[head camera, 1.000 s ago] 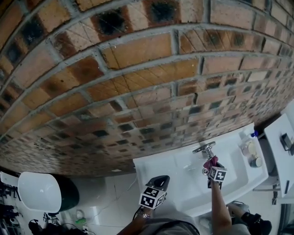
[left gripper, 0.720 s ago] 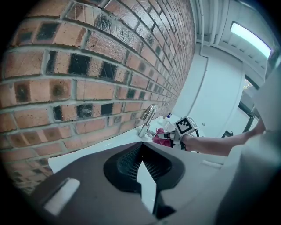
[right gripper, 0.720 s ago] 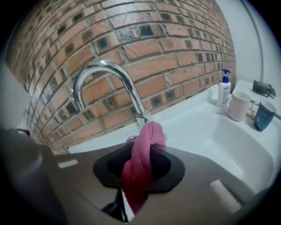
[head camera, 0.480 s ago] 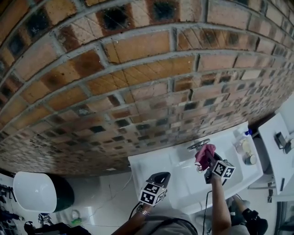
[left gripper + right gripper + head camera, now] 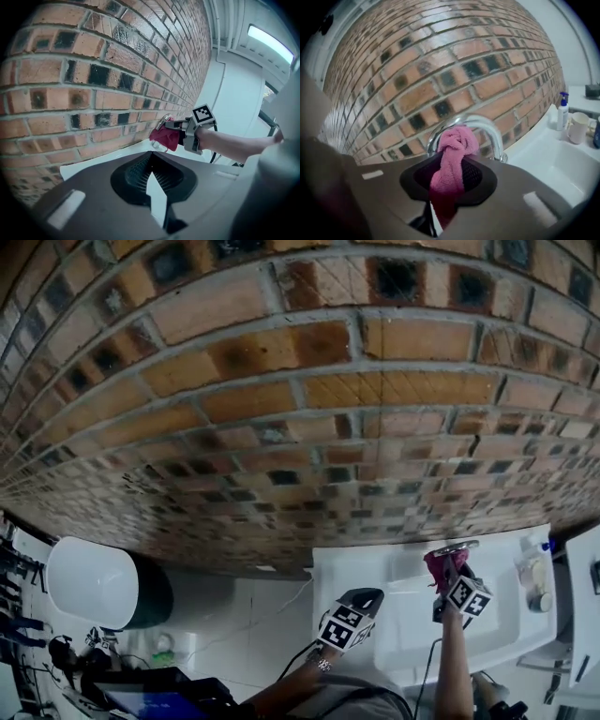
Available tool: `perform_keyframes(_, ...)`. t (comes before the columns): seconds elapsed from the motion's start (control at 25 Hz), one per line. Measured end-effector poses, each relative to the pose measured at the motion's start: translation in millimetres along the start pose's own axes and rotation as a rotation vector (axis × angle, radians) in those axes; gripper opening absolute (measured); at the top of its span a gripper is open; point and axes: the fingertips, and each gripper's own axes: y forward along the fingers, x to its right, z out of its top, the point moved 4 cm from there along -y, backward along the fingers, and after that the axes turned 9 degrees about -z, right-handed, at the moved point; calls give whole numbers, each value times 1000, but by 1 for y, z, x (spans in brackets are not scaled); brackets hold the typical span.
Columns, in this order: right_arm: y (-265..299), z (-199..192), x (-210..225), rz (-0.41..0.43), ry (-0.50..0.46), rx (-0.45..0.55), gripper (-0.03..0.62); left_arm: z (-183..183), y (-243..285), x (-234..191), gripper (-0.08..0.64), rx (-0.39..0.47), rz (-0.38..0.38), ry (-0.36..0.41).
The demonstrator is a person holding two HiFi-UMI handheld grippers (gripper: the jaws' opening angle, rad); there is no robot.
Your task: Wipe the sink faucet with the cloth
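The chrome faucet (image 5: 488,127) arches out of the white sink (image 5: 553,161) against the brick wall. My right gripper (image 5: 451,174) is shut on a pink cloth (image 5: 454,147), and the bunched end of the cloth presses on the faucet's curved spout. From the head view, the cloth (image 5: 437,565) sits just under the faucet (image 5: 456,547), with the right gripper (image 5: 448,577) behind it. My left gripper (image 5: 362,599) hangs over the sink's left front, shut with nothing in it. In the left gripper view it (image 5: 150,158) points toward the cloth (image 5: 164,137).
A soap bottle (image 5: 562,111) and a white cup (image 5: 577,127) stand on the sink's right rim. The brick wall (image 5: 309,409) rises directly behind the faucet. A white round fixture (image 5: 94,582) sits far to the left, and a cable hangs by the right arm.
The right gripper has slid the cloth up along the faucet, closer to its top. The head view has swung left. The left gripper has stayed by the sink's front.
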Motion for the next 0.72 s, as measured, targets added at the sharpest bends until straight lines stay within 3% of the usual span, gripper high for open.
perform_keyframes(0.12, 1, -15, -15, 41, -28, -13, 78, 5, 2, 3, 17, 1, -9, 21)
perform_keyframes(0.24, 0, -14, -6, 104, -81, -90, 80, 8, 6, 11, 17, -12, -28, 45)
perform_keyframes(0.44, -10, 24, 7, 88, -97, 19, 80, 3, 12, 15, 17, -41, -45, 53)
perform_keyframes(0.56, -6, 6, -9, 104, -267, 11, 78, 1, 14, 16, 17, -49, -45, 53)
perform_keyframes(0.72, -2, -32, -24, 237, -616, -196, 80, 5, 21, 20, 17, -49, -63, 63)
